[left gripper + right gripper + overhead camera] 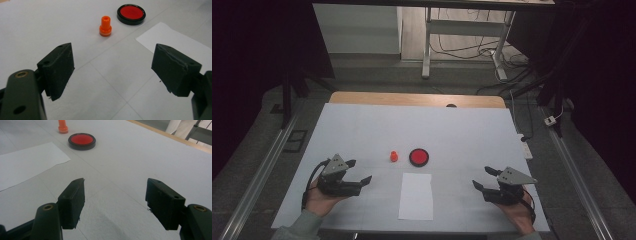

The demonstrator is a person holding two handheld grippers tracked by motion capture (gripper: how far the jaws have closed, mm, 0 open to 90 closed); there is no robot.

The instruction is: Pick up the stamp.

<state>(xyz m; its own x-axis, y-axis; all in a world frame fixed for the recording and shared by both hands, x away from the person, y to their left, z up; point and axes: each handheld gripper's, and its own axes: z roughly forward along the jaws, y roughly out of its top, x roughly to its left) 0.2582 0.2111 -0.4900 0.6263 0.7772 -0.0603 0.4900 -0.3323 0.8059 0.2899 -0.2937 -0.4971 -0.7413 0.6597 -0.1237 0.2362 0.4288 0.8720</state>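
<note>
The stamp [394, 156] stood just left of the pad [418, 157], apart from it. The paper [416, 196] lay near of both, on the table [362, 125].

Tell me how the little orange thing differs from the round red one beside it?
The orange stamp stands upright, tall and narrow; the red pad lies flat, low and wide. The stamp is orange all over, while the pad has a black rim around its red face. The stamp sits left of the pad in the high view. Both rest on the white table, untouched.

lab | dark curtains [257, 60] | floor cables [467, 50] | desk frame [428, 45]
</note>
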